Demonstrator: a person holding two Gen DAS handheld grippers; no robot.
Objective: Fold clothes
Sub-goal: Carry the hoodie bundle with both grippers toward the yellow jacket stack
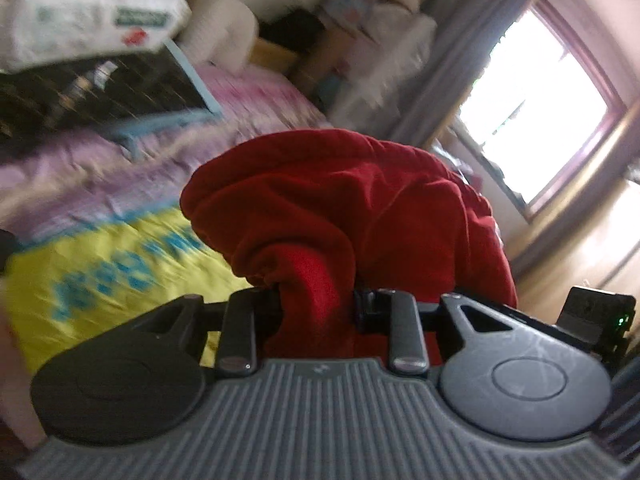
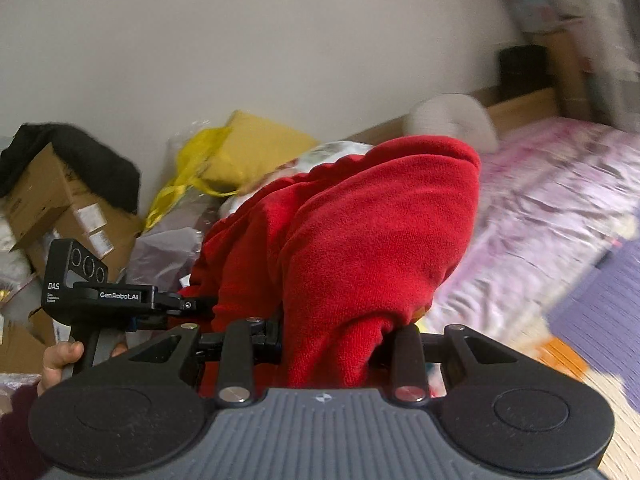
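Above the bed, left gripper clenches a red fleece garment; right gripper grasps the same fleece, bunched and lifted clear (both views blurred). Risk, as judged: thick wad slipping from the jaws, or folding crooked. Readable on left gripper's body: "DAS", "GenRobot.AI"

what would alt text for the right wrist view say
The right tongs are shut on a bunched red fleece garment lifted above a bed with a lilac sheet. At lower left a hand holds the left tongs' handle, with cardboard boxes and a yellow bag against the white wall behind.
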